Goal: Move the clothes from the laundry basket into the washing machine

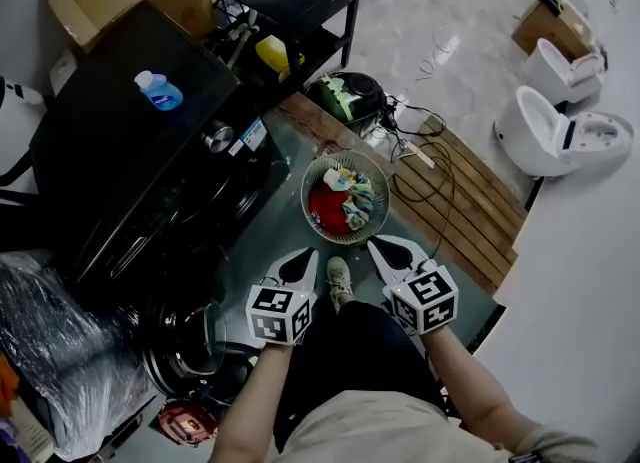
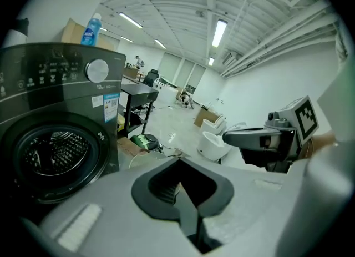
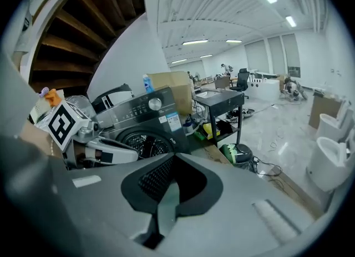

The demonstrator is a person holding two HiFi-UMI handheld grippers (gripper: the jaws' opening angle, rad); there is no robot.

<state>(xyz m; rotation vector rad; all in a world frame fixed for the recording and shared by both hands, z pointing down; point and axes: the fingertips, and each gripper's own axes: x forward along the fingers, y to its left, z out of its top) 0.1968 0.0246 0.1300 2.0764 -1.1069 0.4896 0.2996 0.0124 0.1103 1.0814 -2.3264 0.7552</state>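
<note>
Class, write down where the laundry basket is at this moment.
In the head view, the laundry basket sits near the centre, between the washing machine on its left and the wooden boards on its right.

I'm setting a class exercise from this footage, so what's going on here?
A person stands by a dark front-loading washing machine with its round door open. On the floor ahead sits a round pale laundry basket holding red and patterned clothes. The person holds the left gripper and the right gripper side by side just short of the basket. Both are shut and empty, so no garment has been picked up yet.
</note>
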